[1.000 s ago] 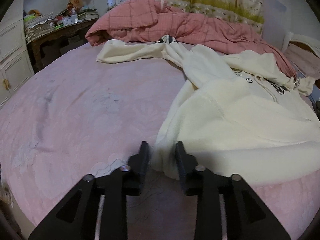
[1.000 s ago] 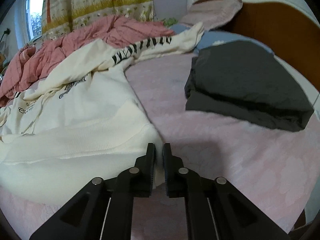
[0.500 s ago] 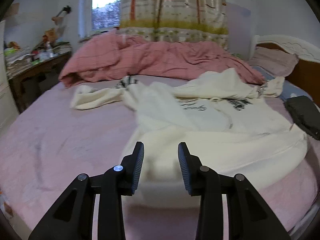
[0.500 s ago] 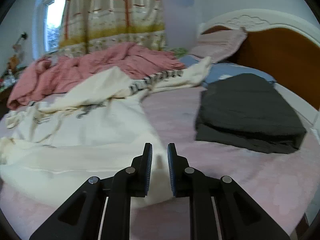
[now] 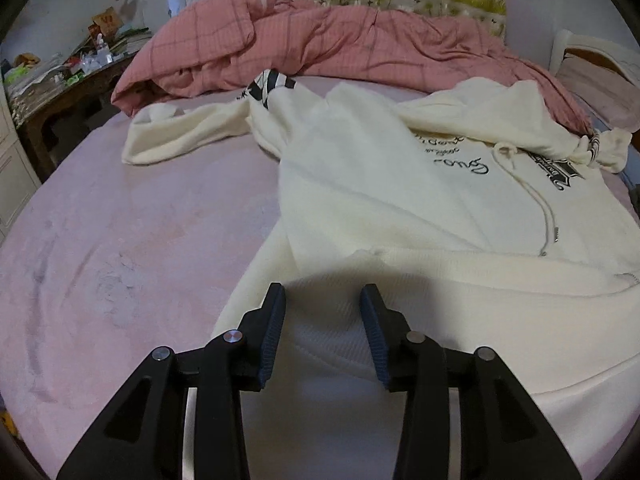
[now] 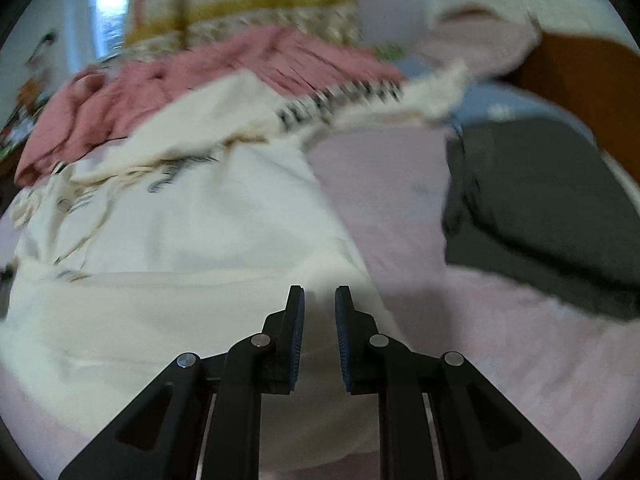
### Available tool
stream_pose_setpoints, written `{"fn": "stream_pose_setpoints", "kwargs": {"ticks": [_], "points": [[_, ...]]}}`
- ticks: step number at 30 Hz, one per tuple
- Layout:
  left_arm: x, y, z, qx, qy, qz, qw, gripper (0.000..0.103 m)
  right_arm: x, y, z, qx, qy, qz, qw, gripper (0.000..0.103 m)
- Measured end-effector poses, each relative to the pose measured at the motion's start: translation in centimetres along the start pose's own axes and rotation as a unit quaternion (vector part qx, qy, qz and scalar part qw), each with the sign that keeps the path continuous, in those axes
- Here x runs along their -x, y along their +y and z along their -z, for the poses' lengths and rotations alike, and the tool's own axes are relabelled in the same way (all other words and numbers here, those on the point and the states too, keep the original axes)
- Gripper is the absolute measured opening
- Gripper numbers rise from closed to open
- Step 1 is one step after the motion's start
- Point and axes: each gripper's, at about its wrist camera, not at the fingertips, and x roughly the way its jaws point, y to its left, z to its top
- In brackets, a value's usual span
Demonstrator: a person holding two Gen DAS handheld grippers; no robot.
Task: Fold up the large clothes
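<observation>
**Cream hoodie on pink bed, not yet folded**

**Desk** (image 5: 60, 92): far left of the room, wooden, cluttered with papers and small bottles; a window behind it.

**Bed** (image 5: 120, 240): pink sheet, soft and yielding, bare on its left half. It would give under any downward press.

**Quilt** (image 5: 320, 44): reddish-pink check, heaped along the far edge below a patterned curtain.

**Left claw** (image 5: 322, 320): jaws moderately wide and opening, poised over the ribbed hem at the near edge; nothing gripped, the pads do not press on cloth.

**Hoodie** (image 5: 400, 200): cream, large, spread front-up across the middle and right of the bed. Left sleeve thrown out to the far left, hood and right sleeve rumpled at the far right, drawstrings loose across the chest print. Judged soft, thick, limp and fairly light; it should drape and bunch rather than hold a line. Best hold: the ribbed hem corners, or the sleeve cuffs.

**Right claw** (image 6: 319, 320): jaws narrow with a clear gap, empty, above the hem's right corner. View blurred.

**Dark garment** (image 6: 540, 200): grey, folded, near right of the bed, well apart from the hoodie.

**Headboard** (image 6: 592, 76): wooden, far right.
</observation>
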Motion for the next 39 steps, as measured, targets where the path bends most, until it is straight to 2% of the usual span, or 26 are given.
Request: {"fn": "stream_pose_setpoints", "kwargs": {"ticks": [2,3,4,5,6,8,11,12,14,15,16,19,20,22,24,25,27,28,30,33,35,39], "points": [[0.6,-0.3,0.3,-0.007,-0.014,-0.011,0.9998,0.040,0.4,-0.9,-0.1,-0.019,-0.010,-0.011,1.000,0.017],[1.2,-0.7,0.5,-0.012,-0.023,-0.031,0.9992,0.040,0.9,-1.0,0.0,-0.019,-0.019,-0.015,1.000,0.017],[2.5,-1.3,0.9,-0.019,-0.041,-0.053,0.9976,0.037,1.1,-1.0,-0.1,-0.017,-0.027,-0.014,0.999,0.017],[4.1,-1.8,1.3,-0.023,-0.069,-0.055,0.9958,0.038,1.7,-0.9,0.0,-0.009,-0.039,-0.006,0.999,0.017],[6.0,-2.4,2.0,-0.024,-0.099,-0.043,0.9939,0.041,2.2,-0.7,0.1,-0.001,-0.048,0.001,0.999,0.017],[9.1,-3.3,3.1,-0.016,-0.135,-0.014,0.9907,0.047,3.6,-0.2,0.5,0.016,-0.067,0.000,0.998,0.017],[12.3,-4.7,4.5,-0.014,-0.158,0.024,0.9870,0.051,5.9,0.3,1.4,0.016,-0.088,-0.028,0.996,0.018],[13.1,-5.1,5.0,-0.016,-0.162,0.036,0.9860,0.057,6.6,0.5,1.7,0.014,-0.093,-0.036,0.995,0.021],[14.2,-6.0,5.8,-0.026,-0.166,0.053,0.9844,0.075,8.3,1.1,3.0,0.019,-0.110,-0.042,0.993,0.031],[14.5,-6.3,6.4,-0.030,-0.166,0.051,0.9844,0.088,9.2,1.7,3.8,0.032,-0.121,-0.039,0.991,0.043],[14.6,-6.7,6.9,-0.029,-0.165,0.046,0.9848,0.092,9.8,2.2,4.5,0.049,-0.130,-0.035,0.990,0.058],[14.2,-7.7,8.7,-0.044,-0.148,0.050,0.9868,0.092,11.1,3.9,6.4,0.099,-0.148,-0.011,0.984,0.071],[13.9,-8.2,9.1,-0.055,-0.140,0.043,0.9877,0.092,11.1,4.4,6.9,0.112,-0.145,-0.006,0.983,0.072],[13.7,-9.3,9.8,-0.093,-0.136,0.017,0.9862,0.098,11.3,5.2,7.9,0.125,-0.130,-0.015,0.984,0.087],[13.5,-10.2,10.5,-0.119,-0.135,0.000,0.9837,0.102,10.8,6.3,8.7,0.156,-0.103,-0.030,0.982,0.089],[13.2,-10.6,10.8,-0.130,-0.124,-0.005,0.9837,0.102,10.1,7.1,9.2,0.188,-0.075,-0.024,0.979,0.089],[12.5,-11.4,11.3,-0.160,-0.111,-0.008,0.9809,0.102,8.9,8.1,10.4,0.233,-0.045,0.004,0.971,0.089],[12.3,-11.9,11.6,-0.175,-0.111,-0.017,0.9782,0.102,8.2,8.8,11.1,0.265,-0.038,0.029,0.963,0.089],[12.0,-12.6,12.0,-0.197,-0.111,-0.036,0.9734,0.102,8.1,9.5,11.7,0.290,-0.047,0.045,0.955,0.089],[10.8,-13.0,11.7,-0.205,-0.105,-0.059,0.9715,0.102,8.0,9.8,11.6,0.294,-0.057,0.051,0.953,0.089],[10.3,-13.0,11.3,-0.199,-0.117,-0.088,0.9689,0.102,7.1,9.9,11.0,0.286,-0.054,0.055,0.955,0.089],[9.3,-12.6,10.2,-0.200,-0.127,-0.087,0.9676,0.103,5.5,9.9,9.4,0.272,-0.055,0.066,0.958,0.089]]}}
